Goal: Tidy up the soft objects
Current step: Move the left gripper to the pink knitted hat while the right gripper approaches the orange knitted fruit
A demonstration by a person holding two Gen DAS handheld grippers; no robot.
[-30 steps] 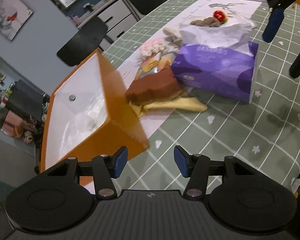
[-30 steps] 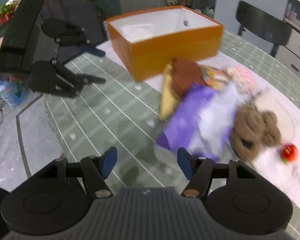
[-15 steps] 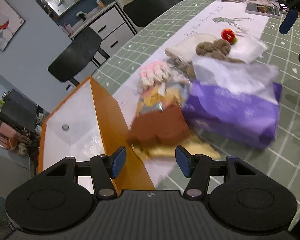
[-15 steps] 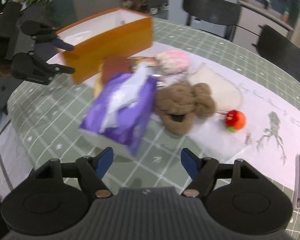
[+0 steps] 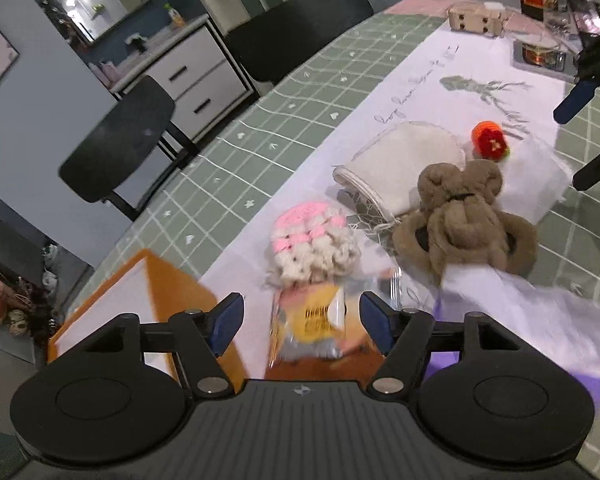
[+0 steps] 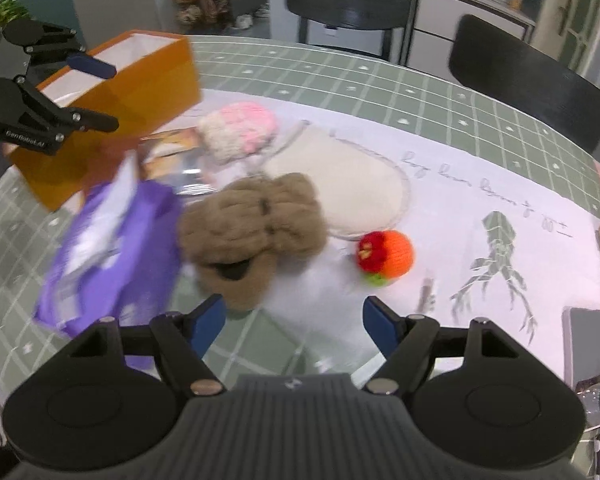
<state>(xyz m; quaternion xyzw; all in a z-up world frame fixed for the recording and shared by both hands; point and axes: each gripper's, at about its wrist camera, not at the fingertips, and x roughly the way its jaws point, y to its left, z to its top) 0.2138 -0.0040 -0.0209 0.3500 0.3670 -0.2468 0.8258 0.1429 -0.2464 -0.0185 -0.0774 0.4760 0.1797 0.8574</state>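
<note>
An orange box (image 6: 112, 92) with a white inside stands at the left of the table; its corner shows in the left wrist view (image 5: 148, 308). Beside it lie a pink-and-cream knitted piece (image 5: 312, 244), a brown plush toy (image 5: 464, 216), a cream pouch (image 5: 408, 160), a small orange-red knitted ball (image 6: 386, 254), a purple tissue pack (image 6: 104, 248) and a yellow snack packet (image 5: 312, 328). My left gripper (image 5: 300, 322) is open and empty over the snack packet. My right gripper (image 6: 294, 322) is open and empty just short of the plush toy (image 6: 252, 228).
Two black chairs (image 5: 116, 140) stand at the table's far side. A white runner (image 6: 480, 208) crosses the green checked cloth. A small wooden box (image 5: 476, 20), bottles and a phone (image 6: 584, 344) lie at the table's far end.
Both grippers have swung along the table towards the plush toy and ball. The orange box has slid to the edge of the left view. Both stay open.
</note>
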